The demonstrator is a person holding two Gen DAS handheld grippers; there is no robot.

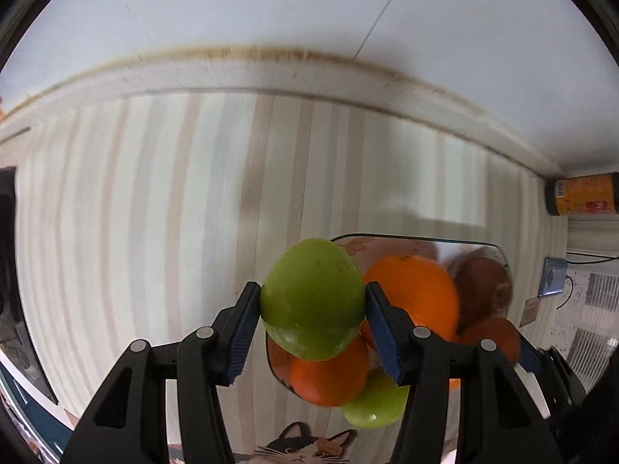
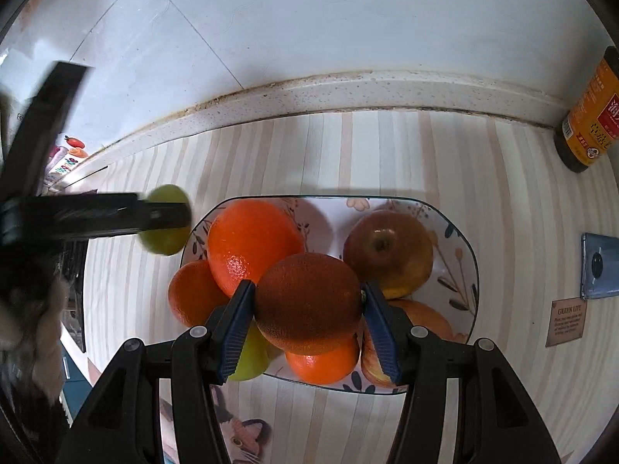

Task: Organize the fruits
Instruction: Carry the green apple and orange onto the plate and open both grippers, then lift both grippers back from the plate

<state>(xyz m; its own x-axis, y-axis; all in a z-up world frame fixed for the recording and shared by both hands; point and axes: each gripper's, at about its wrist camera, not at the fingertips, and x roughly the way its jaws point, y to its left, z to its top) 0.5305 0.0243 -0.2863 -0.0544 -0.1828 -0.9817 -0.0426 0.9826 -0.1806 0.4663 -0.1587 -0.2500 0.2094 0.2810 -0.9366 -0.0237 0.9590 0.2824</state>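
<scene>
Fruits fill the flowery dish (image 2: 460,232). Left gripper (image 1: 312,305) pinches a round green fruit (image 1: 313,297), lifted just past the dish's 9 o'clock rim. Right gripper (image 2: 308,303) squeezes a dark orange (image 2: 307,301) above the pile. A yellow-labelled dark bottle (image 2: 590,112) stands at 2 o'clock.

Striped pale countertop mat (image 2: 387,154) meeting a speckled white backsplash ledge (image 2: 348,92) and glossy white wall tiles (image 2: 309,19) at 12 o'clock; sauce bottle (image 2: 588,116) at 2 o'clock.

Bottle (image 2: 592,112) cut by frame edge; bowl (image 1: 499,249) blurred, mostly hidden.
</scene>
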